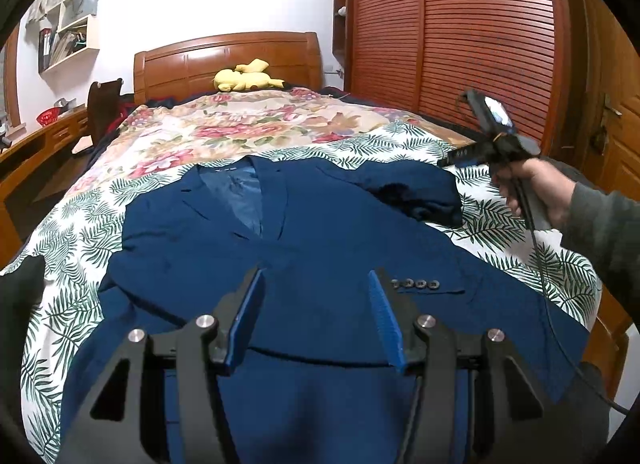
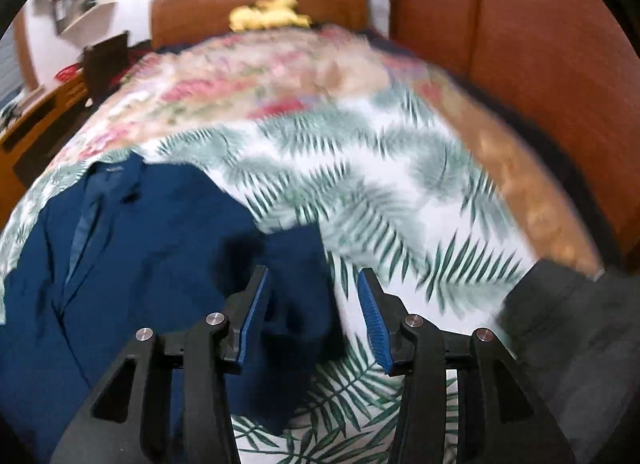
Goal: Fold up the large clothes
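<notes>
A dark blue suit jacket (image 1: 304,232) lies face up on the bed, collar toward the headboard. One sleeve with a row of cuff buttons (image 1: 414,284) lies folded across its front. My left gripper (image 1: 316,284) is open and empty, hovering above the jacket's middle. The right gripper (image 1: 486,152) shows in the left wrist view, held in a hand above the jacket's right shoulder. In the right wrist view the jacket (image 2: 132,240) is at the left, and my right gripper (image 2: 312,284) is open and empty over its bunched right shoulder edge. That view is motion-blurred.
The bed has a palm-leaf sheet (image 1: 512,240) and a floral blanket (image 1: 248,124). A yellow plush toy (image 1: 246,78) lies by the wooden headboard (image 1: 228,60). A slatted wooden wardrobe (image 1: 460,36) stands to the right. A desk (image 1: 36,144) and chair stand to the left.
</notes>
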